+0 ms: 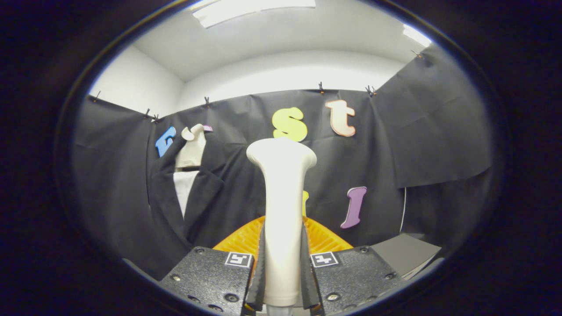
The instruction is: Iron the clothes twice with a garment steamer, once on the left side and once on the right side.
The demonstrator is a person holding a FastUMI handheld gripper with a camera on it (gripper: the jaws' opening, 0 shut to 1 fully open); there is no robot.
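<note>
A: Against the booth wall, off to the left beyond the fingers, hangs the jacket (175, 193). Dark cloth, matte, soft folds, lapels open over a white panel. It sits on a pale cream dummy neck (192, 147), smooth and stub-shaped.

B: Next in size?

A: The steamer (282, 210), upright between the fingers. Cream plastic, glossy, a slim handle flaring to a wide rounded head at the top. The head stands well apart from the jacket, not touching it.

B: Gripper (282, 281) state?

A: Closed on the steamer handle. Both ribbed black pads (258, 276) press its sides low down. The finger bodies are black with a pebbled texture, screws showing, and a small square marker on each.

B: Behind the handle?

A: An orange ribbed thing (322, 239), fan-shaped, plastic by the look. I cannot tell what it is. A grey flat surface (404, 252) lies to the right of it.

B: Step in hand?

A: My judgement: steamer held, carry to the jacket not finished, no pass begun. The next move calls for swinging left, bringing the head flat onto one side of the jacket front, then a steady stroke along it.
</note>
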